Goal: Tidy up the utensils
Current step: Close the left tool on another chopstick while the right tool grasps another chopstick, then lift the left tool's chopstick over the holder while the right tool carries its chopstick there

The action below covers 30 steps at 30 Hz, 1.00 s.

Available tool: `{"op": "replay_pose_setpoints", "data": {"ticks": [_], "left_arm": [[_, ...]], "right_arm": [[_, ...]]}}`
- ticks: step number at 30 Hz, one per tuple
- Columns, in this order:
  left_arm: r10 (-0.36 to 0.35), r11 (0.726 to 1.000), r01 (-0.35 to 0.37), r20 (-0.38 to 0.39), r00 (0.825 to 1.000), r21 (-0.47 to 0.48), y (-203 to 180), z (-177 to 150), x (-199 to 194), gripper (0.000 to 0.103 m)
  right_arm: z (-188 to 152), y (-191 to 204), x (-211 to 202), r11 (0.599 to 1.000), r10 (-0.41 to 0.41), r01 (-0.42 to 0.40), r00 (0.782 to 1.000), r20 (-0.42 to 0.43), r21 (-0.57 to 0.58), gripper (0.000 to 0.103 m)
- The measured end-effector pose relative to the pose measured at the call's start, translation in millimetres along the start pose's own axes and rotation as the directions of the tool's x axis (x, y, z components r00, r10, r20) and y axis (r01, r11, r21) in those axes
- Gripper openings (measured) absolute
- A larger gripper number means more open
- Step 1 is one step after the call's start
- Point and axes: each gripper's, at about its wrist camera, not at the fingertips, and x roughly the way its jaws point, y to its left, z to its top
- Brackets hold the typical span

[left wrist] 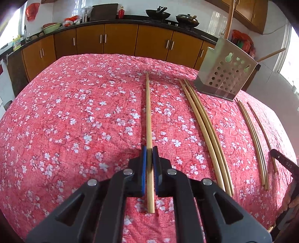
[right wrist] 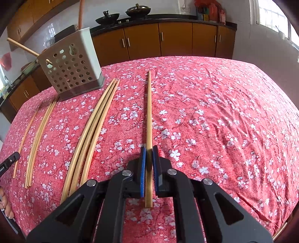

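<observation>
My left gripper point(left wrist: 149, 149) is shut on a single wooden chopstick point(left wrist: 148, 112) that points away over the red floral tablecloth point(left wrist: 74, 121). My right gripper point(right wrist: 149, 149) is shut on another single chopstick point(right wrist: 149, 112). Between them lie a bundle of three chopsticks point(left wrist: 203, 127), also in the right wrist view point(right wrist: 93, 129), and a thinner group point(left wrist: 252, 136) point(right wrist: 39, 134). A perforated metal utensil holder point(left wrist: 228, 74) point(right wrist: 71, 69) stands at the table's far side with a long wooden handle in it.
The right gripper's tip point(left wrist: 284, 160) shows at the left view's right edge; the left gripper's tip point(right wrist: 9, 160) at the right view's left edge. Kitchen cabinets point(left wrist: 119, 39) with woks point(left wrist: 158, 14) run behind the table.
</observation>
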Motion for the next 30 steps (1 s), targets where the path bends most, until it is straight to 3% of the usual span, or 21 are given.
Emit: {"op": "replay_pose_setpoints", "data": {"ticks": [9,17,30], "left_arm": [[0.023,0.999,-0.023,-0.003,1.0,0.042,-4.1,-0.8,1.3,0.009],[0.057,0.993,-0.052,-0.042,0.997,0.104,-8.4,19.2,18.9,0.008],[0.06,0.994,-0.056,-0.033,0.998,0.098,-4.7,18.7,18.3,0.008]], "right_arm": [[-3.7,2.4,-4.0,1.0,-0.011,0.011,1.0,0.002,-0.017,0.008],[7.0,4.7,3.6,0.999,-0.021,0.02,1.0,-0.019,-0.028,0.008],[3.7,1.0,-0.5,1.0,-0.006,0.006,1.0,0.004,-0.011,0.008]]}}
